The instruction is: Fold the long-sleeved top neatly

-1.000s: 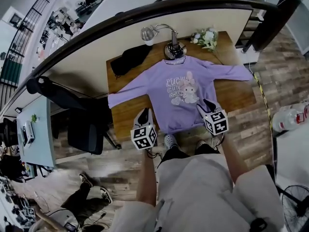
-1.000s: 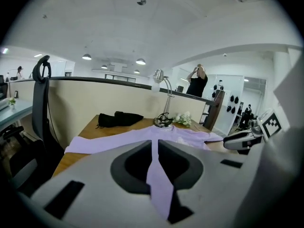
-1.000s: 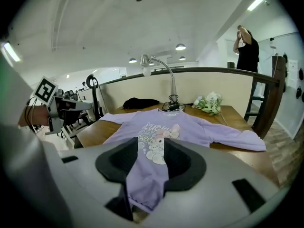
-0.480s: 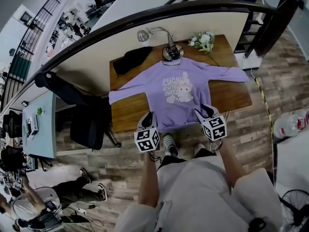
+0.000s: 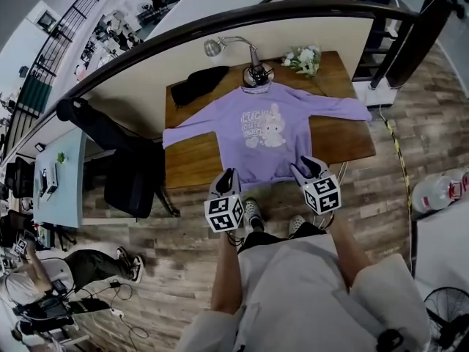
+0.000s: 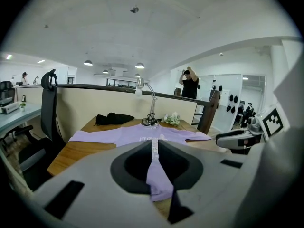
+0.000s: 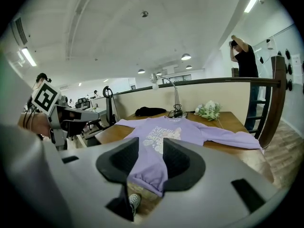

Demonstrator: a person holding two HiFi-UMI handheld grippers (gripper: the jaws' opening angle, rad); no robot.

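A lilac long-sleeved top [image 5: 267, 134] with a cartoon print lies front up on the wooden table [image 5: 192, 163], sleeves spread to both sides. Its hem reaches the table's front edge. My left gripper [image 5: 226, 176] is at the hem's left corner, nearly closed and shut on a thin strip of fabric [image 6: 159, 184]. At the right corner, my right gripper [image 5: 306, 169] has its jaws wider apart, and a bunched fold of hem [image 7: 149, 179] fills the gap between them. From both gripper views the top [image 7: 161, 132] stretches away toward the collar.
A desk lamp [image 5: 253, 68], a black cloth [image 5: 196, 83] and white flowers [image 5: 304, 59] sit along the table's far edge, against a partition. A black office chair [image 5: 132, 182] stands to the left. The person's shoes [image 5: 253, 213] are just below the front edge.
Both grippers have drawn back a little toward the person and risen slightly, staying at the hem's two corners. The top still lies spread out.
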